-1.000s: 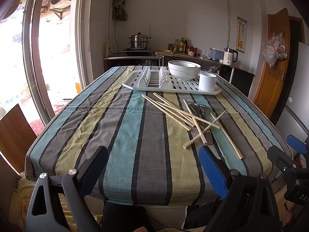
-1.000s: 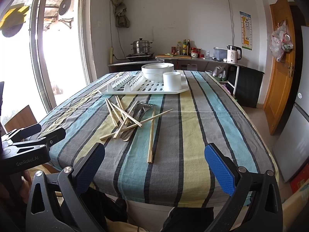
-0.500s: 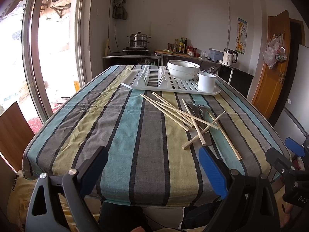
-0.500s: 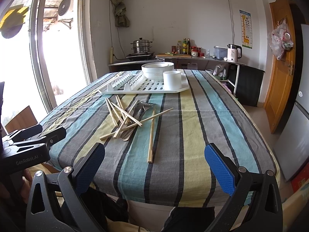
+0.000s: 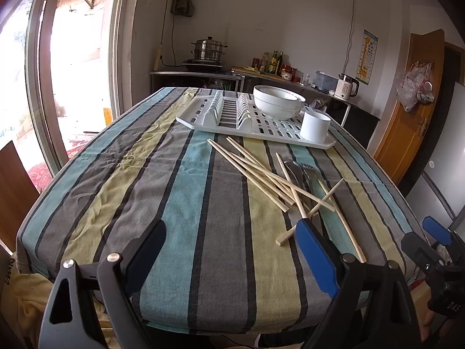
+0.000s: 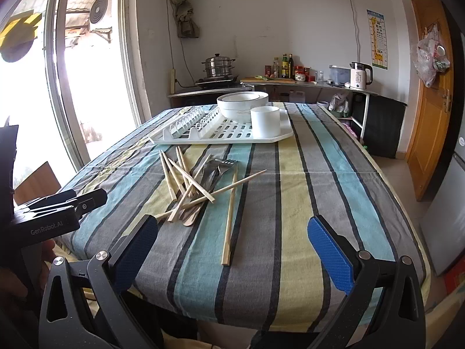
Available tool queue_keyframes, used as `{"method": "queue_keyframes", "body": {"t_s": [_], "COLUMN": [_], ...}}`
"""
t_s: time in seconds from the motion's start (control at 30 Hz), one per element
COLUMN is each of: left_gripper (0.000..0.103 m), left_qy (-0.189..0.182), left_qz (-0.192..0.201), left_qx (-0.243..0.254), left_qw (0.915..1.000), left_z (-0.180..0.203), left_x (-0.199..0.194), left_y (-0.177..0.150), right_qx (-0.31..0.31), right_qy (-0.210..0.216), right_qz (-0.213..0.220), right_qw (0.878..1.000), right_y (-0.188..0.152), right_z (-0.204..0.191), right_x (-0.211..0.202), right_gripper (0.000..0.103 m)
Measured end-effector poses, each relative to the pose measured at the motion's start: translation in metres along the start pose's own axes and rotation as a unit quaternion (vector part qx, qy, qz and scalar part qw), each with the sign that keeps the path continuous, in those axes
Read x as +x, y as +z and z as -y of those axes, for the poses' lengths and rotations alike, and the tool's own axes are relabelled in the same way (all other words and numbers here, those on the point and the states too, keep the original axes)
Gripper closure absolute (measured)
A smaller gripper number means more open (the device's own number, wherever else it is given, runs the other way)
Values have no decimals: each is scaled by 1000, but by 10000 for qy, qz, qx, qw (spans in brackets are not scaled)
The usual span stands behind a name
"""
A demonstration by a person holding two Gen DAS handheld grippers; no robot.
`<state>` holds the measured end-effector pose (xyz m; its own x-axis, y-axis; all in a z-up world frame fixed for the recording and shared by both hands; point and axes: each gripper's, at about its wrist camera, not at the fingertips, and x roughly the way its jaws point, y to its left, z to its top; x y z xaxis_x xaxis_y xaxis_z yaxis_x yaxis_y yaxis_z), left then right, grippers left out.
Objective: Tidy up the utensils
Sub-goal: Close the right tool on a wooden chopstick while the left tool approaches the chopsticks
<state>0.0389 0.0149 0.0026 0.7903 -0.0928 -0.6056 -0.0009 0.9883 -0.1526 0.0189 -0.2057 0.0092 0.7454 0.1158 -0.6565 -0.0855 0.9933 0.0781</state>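
Several wooden chopsticks (image 5: 261, 174) (image 6: 186, 180) lie crossed in a loose pile on the striped tablecloth, over metal forks (image 5: 299, 171) (image 6: 218, 168). One chopstick (image 6: 229, 218) lies apart, pointing toward me. Behind them a white dish rack tray (image 5: 203, 116) (image 6: 226, 136) carries stacked white bowls (image 5: 277, 101) (image 6: 241, 104) and a white cup (image 5: 315, 126) (image 6: 265, 120). My left gripper (image 5: 229, 250) is open over the near table edge, left of the pile. My right gripper (image 6: 232, 244) is open too, above the near edge, close to the lone chopstick's end. Both hold nothing.
The striped table (image 5: 122, 180) (image 6: 334, 174) has free cloth on its left and right sides. A large window (image 5: 66, 72) stands at left, a counter with a steamer pot (image 5: 209, 49), bottles and a kettle (image 6: 359, 75) behind, a wooden door (image 6: 430, 110) at right.
Both grippers have advanced slightly over the near table edge toward the utensil pile. Nothing on the table has moved.
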Motion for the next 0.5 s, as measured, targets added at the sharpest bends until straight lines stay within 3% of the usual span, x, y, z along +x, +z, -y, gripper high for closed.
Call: {"method": "queue_keyframes", "body": {"t_s": [0.07, 0.27, 0.5], "left_gripper": [11, 15, 18], "left_qy": [-64, -77, -57], "left_qz": [-56, -214, -271], "left_qx": [-32, -16, -16], "left_qw": [10000, 9997, 9996], "left_z": [-3, -10, -22], "left_x": [6, 27, 44], "left_y": [6, 22, 35], "right_qx": [-19, -143, -515], "right_qy": [75, 119, 521], "right_qz": [-24, -230, -612], "right_qw": [10000, 9996, 9954], "right_y": [5, 22, 42], "right_z": [1, 4, -7], "right_x": [7, 31, 62], "right_gripper": [0, 22, 47]}}
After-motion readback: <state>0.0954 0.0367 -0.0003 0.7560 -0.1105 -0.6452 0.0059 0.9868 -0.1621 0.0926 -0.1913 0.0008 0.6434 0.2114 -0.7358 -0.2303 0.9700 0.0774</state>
